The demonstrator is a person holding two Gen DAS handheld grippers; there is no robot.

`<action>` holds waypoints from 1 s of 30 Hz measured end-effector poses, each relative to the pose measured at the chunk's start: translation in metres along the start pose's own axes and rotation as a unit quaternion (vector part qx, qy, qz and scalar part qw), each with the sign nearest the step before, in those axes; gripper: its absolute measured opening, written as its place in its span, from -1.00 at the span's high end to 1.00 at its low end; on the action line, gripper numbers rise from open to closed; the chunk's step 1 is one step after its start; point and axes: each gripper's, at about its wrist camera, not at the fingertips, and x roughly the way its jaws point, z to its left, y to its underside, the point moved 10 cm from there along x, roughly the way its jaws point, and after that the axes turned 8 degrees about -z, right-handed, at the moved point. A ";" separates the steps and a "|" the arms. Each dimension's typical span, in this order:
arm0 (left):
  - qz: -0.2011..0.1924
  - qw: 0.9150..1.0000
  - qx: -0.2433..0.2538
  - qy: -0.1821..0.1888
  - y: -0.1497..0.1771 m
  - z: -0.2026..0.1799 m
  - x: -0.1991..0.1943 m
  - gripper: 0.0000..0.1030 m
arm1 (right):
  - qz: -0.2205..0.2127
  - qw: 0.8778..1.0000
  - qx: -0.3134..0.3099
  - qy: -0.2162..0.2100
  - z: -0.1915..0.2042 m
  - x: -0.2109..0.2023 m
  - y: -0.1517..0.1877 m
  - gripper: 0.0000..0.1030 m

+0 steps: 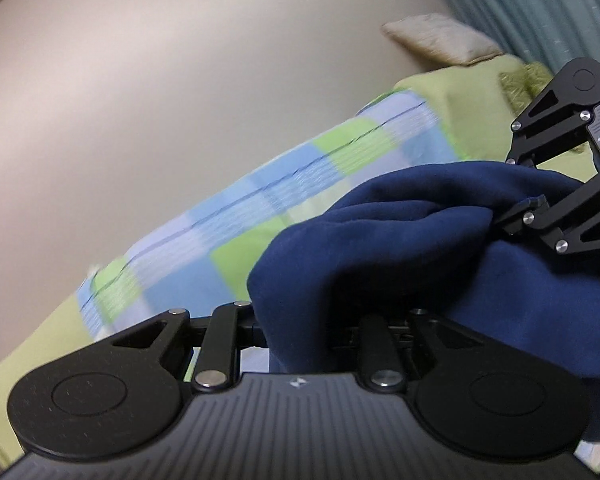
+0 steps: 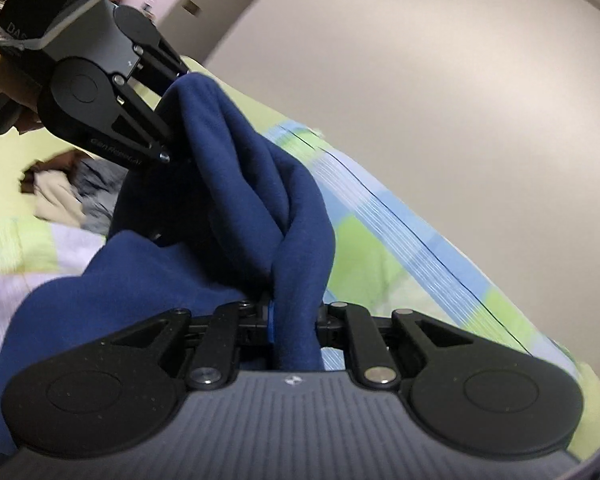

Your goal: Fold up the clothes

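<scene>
Tool (image 2: 296,320) tips buried in navy garment (image 2: 236,184)

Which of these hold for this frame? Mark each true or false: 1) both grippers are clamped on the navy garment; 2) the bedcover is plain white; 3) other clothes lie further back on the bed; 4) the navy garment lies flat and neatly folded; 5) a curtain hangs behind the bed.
1) True: the left gripper and right gripper each pinch the navy garment.
2) False: the bedcover is checked in blue, green and white.
3) True: a pile of clothes lies there, blurred.
4) False: it hangs bunched between the grippers.
5) True: a teal curtain shows in the left wrist view.
</scene>
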 end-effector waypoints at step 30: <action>0.076 0.972 -0.158 0.155 0.162 -0.174 -0.074 -0.44 | 0.084 0.927 0.365 -0.005 0.029 -0.218 0.186 -0.02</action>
